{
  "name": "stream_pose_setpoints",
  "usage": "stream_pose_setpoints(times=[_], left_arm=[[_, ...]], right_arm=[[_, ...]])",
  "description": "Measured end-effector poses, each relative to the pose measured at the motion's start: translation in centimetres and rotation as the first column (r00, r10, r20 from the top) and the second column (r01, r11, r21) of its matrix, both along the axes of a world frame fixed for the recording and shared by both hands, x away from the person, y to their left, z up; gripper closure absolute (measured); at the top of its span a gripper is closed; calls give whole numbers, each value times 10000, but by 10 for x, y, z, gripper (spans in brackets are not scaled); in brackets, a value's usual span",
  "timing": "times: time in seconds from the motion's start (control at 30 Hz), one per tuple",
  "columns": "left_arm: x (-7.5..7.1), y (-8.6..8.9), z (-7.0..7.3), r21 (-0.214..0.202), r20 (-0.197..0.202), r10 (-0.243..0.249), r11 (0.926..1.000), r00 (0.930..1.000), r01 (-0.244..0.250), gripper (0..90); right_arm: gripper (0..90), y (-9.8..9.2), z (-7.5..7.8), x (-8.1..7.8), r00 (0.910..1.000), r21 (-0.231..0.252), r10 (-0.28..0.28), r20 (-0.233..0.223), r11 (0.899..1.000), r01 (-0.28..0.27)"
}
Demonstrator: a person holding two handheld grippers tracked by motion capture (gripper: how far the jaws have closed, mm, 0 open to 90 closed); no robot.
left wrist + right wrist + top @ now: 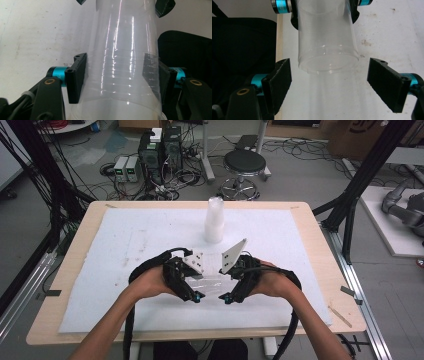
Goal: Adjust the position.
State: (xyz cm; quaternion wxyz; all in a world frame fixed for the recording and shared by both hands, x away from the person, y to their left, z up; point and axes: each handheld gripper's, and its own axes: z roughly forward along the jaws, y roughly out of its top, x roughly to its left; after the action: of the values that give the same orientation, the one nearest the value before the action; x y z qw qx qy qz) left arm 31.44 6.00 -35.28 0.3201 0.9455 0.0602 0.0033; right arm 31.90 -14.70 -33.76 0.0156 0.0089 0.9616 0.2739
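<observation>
A clear plastic cup (120, 62) lies level between my two grippers, just above the white mat (125, 235). My left gripper (116, 75) is shut on its wide end, both pads pressed flat against the wall. In the high view the left gripper (197, 296) and right gripper (225, 297) face each other near the table's front, with the cup (210, 282) between them. My right gripper (332, 82) stands open around the cup's closed end (327, 45). There is a gap on each side between the cup and the right pads (387, 82).
A tall stack of clear cups (214, 220) stands upright at the back middle of the mat. The wooden table edge (279, 37) runs close behind the held cup. A stool (244, 165) and computer boxes (160, 150) sit on the floor beyond.
</observation>
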Motion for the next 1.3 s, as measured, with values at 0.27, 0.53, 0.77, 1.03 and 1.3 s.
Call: stream_pose_setpoints(times=[0.27, 0.53, 0.77, 1.03, 1.3], left_arm=[[0, -2, 0, -15, 25, -51, 10000, 10000, 52, 372], [1, -3, -1, -40, 50, -120, 9999, 9999, 120, 372], [1, -2, -4, -124, 12, -134, 9998, 9999, 134, 364], [3, 1, -7, -497, 217, 77, 9987, 9997, -66, 71], [1, 14, -9, -1445, 146, 226, 9893, 9996, -202, 71]], right_arm=[[265, 7, 3, 0, 9997, -84, 230, -34, 9997, -230], [345, 9, 2, 0, 9994, -198, 352, -66, 9992, -353], [428, 11, 2, 0, 9992, -319, 403, -64, 9987, -405], [431, 10, 0, 1, 9995, -409, 281, -125, 9988, -286], [431, 6, 1, 2, 9997, -326, 180, -166, 9993, -185]])
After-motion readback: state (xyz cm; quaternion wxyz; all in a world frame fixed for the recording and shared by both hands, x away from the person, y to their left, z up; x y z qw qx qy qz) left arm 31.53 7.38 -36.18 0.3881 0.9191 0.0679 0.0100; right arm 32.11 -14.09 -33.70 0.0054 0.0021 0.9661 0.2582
